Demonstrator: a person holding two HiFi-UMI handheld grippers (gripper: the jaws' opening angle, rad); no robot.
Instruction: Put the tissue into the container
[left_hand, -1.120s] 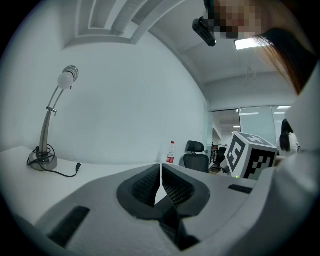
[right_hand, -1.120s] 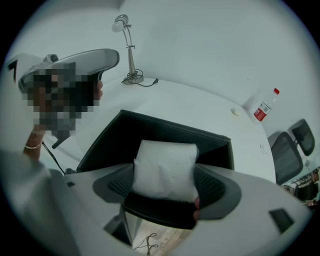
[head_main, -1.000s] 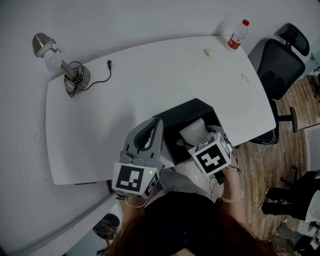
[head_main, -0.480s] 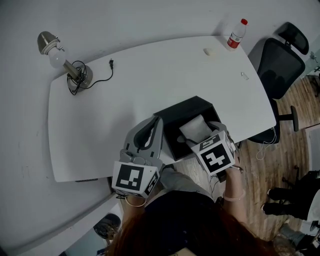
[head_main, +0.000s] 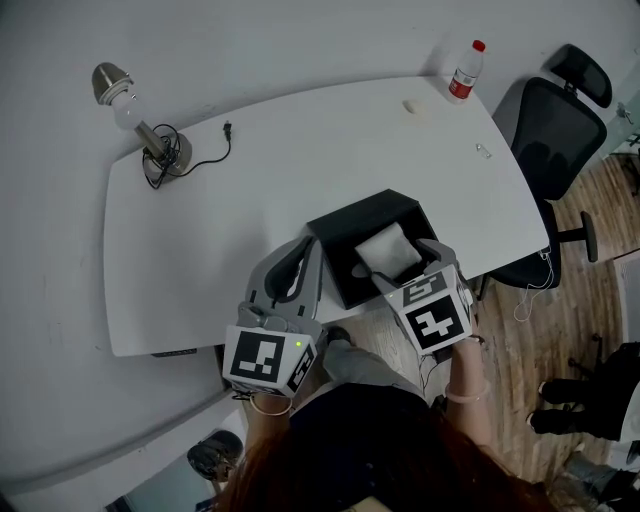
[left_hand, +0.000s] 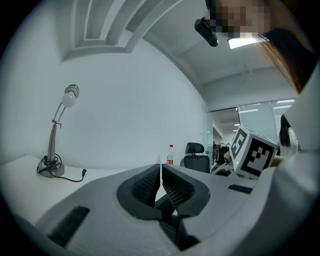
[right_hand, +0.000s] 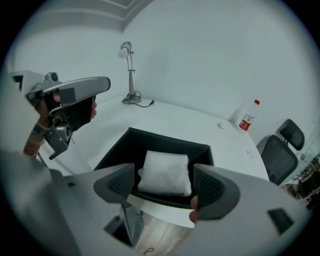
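A white tissue pack (right_hand: 166, 172) lies flat inside the black open-topped container (head_main: 349, 226), which stands at the near edge of the white table (head_main: 250, 190). The tissue (head_main: 388, 250) shows at the box's right side in the head view. My right gripper (right_hand: 162, 185) is open, held just above and before the container's near wall, nothing between its jaws. My left gripper (head_main: 297, 268) is shut and empty, left of the container over the table edge. In the left gripper view its fingertips (left_hand: 161, 183) meet.
A desk lamp (head_main: 140, 115) with a trailing cord stands at the table's far left. A red-capped bottle (head_main: 461, 71) and a small white object (head_main: 411, 105) sit at the far right. A black office chair (head_main: 545, 135) stands right of the table. Wood floor lies below the near edge.
The right gripper has drawn back toward me from the container, leaving the tissue lying in it. The left gripper has barely moved.
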